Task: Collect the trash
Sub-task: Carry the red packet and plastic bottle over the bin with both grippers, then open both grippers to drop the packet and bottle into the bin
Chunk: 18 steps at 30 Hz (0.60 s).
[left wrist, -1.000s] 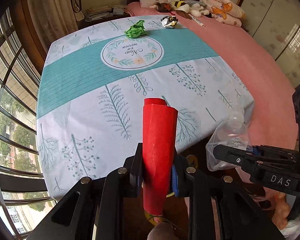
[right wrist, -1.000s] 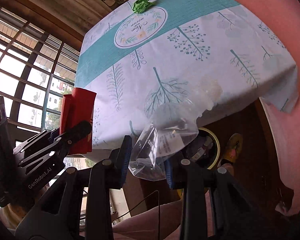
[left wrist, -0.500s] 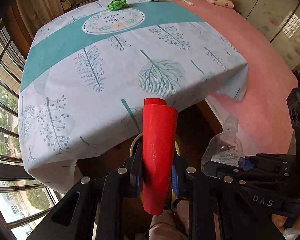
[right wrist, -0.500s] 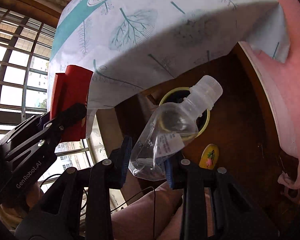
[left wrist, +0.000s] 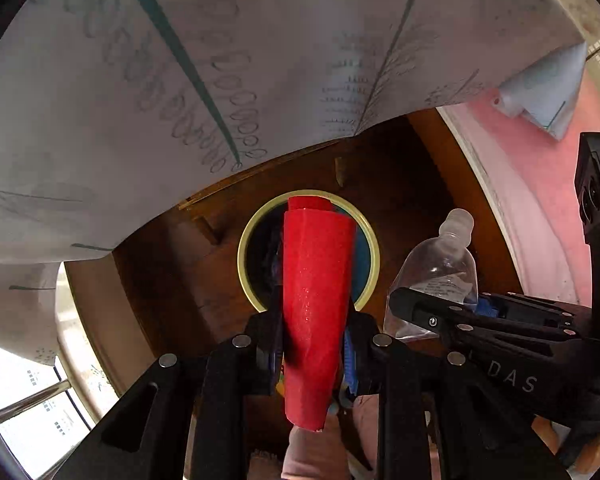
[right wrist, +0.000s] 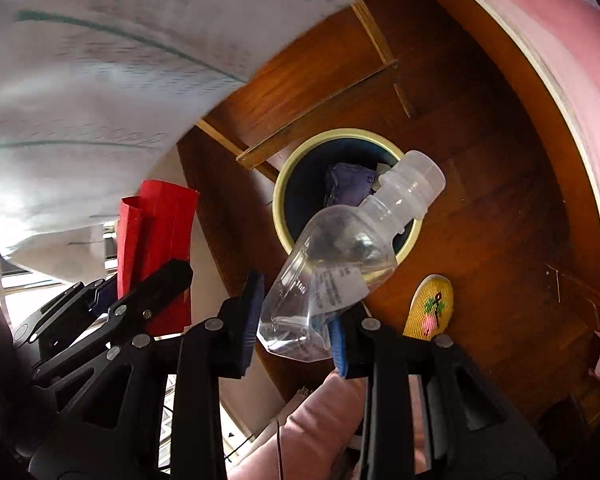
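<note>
- At the left of the right wrist view my left gripper (right wrist: 148, 280) has its jaws clenched on the red paper roll (right wrist: 156, 236). In the left wrist view that roll (left wrist: 316, 300) stands at frame centre, its far end in line with the mouth of the bin (left wrist: 308, 196).
- The roll looks light and stiff enough to stand unsupported, yet it is hollow, so I judge a harder squeeze would crush it. The hold sits low on its length, which seems right for letting it slide forward into the bin.
- At the centre of the right wrist view, my right gripper (right wrist: 294, 320) has its jaws clenched on the base of the clear plastic bottle (right wrist: 340, 260), whose neck tilts toward the upper right, across the bin's yellow rim (right wrist: 278, 200).
- The bottle appears empty and thin-walled: light, smooth, likely slippery, and it would dent, not break. The base hold leaves the neck free to lead.
- Inside the bin some purple rubbish (right wrist: 346, 188) already lies; a yellow slipper (right wrist: 430, 308) rests on the wooden floor (right wrist: 500, 160), lower right.
</note>
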### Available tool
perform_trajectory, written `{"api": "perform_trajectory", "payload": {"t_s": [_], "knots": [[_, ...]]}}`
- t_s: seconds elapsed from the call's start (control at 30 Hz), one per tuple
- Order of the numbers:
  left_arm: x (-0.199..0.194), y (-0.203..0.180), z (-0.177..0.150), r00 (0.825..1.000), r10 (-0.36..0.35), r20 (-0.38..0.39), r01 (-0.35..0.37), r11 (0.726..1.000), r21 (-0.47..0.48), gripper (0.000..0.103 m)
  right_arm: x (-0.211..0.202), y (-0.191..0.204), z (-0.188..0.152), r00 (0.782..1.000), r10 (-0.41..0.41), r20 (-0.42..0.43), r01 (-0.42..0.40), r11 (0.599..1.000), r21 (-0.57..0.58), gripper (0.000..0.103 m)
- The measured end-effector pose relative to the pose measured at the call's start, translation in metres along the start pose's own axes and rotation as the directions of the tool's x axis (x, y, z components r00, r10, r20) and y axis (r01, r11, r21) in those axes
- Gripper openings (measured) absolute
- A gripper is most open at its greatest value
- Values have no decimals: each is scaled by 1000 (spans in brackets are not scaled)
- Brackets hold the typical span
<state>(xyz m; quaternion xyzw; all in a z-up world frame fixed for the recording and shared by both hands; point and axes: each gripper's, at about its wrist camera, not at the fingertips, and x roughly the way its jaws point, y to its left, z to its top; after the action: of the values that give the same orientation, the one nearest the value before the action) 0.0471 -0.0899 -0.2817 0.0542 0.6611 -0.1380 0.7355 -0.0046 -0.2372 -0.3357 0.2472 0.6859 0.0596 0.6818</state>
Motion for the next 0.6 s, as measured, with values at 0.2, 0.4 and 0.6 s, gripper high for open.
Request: {"api": "perform_trajectory", "payload": {"t_s": [0.2, 0.4, 0.6], "knots": [[59, -1, 7, 1000, 3, -10, -3, 1000, -8, 24, 48, -24, 15, 999, -39, -12, 39, 999, -12, 27], [98, -4, 10, 999, 6, -34, -6, 1000, 6, 37, 73, -41, 21, 998, -49, -29, 48, 998, -29, 27], [115, -2, 11, 999, 34, -33, -34, 999, 11, 60, 90, -46, 26, 996, -75, -45, 73, 996, -48, 27]]}}
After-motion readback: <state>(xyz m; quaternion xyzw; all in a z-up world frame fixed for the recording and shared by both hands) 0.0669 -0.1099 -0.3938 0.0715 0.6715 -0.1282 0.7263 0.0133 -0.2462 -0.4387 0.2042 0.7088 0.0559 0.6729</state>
